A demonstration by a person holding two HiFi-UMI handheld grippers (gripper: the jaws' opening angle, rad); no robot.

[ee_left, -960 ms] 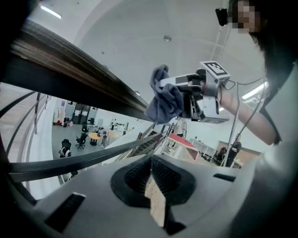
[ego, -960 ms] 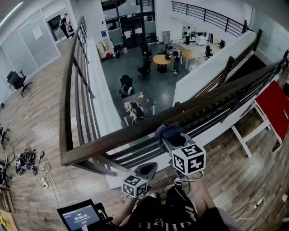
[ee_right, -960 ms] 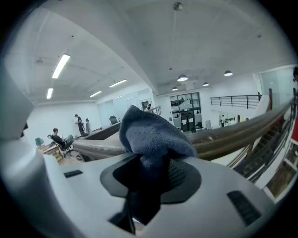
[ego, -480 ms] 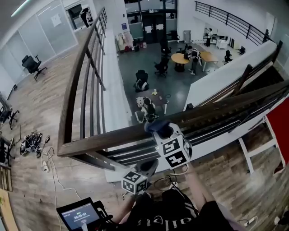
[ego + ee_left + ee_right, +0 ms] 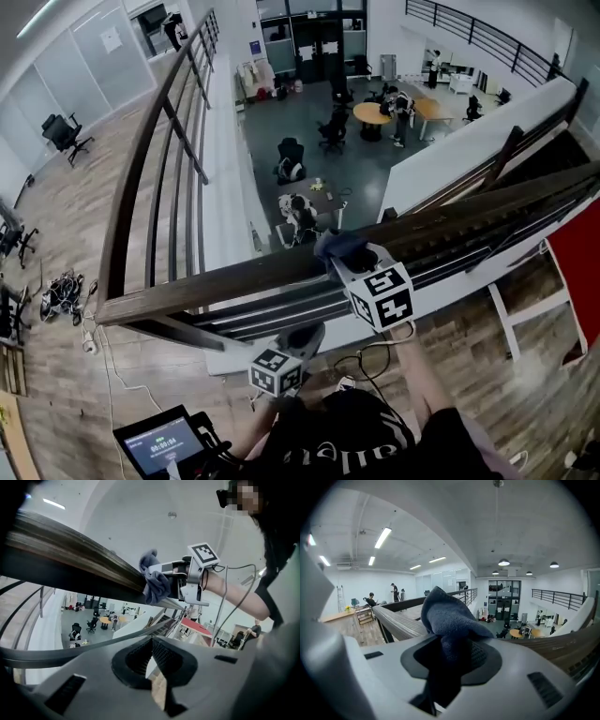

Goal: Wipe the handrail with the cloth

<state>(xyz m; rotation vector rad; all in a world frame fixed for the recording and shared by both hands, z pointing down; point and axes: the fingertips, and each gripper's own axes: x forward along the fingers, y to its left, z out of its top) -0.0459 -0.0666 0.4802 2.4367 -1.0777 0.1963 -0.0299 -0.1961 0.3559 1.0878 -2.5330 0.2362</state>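
A dark wooden handrail crosses the head view from lower left to upper right. A blue-grey cloth lies bunched on top of it. My right gripper is shut on the cloth and presses it onto the rail. In the right gripper view the cloth bulges out of the jaws, with the handrail beyond. My left gripper hangs below the rail, shut with nothing in it. The left gripper view looks up at the handrail, the cloth and the right gripper.
Metal bars run under the rail. Beyond it is a drop to a lower floor with tables and chairs. A second railing leads off at the left. A red table stands at the right, and cables lie on the wooden floor.
My right gripper slid the cloth a little to the left along the rail, then back to the right. The left gripper stayed below the rail.
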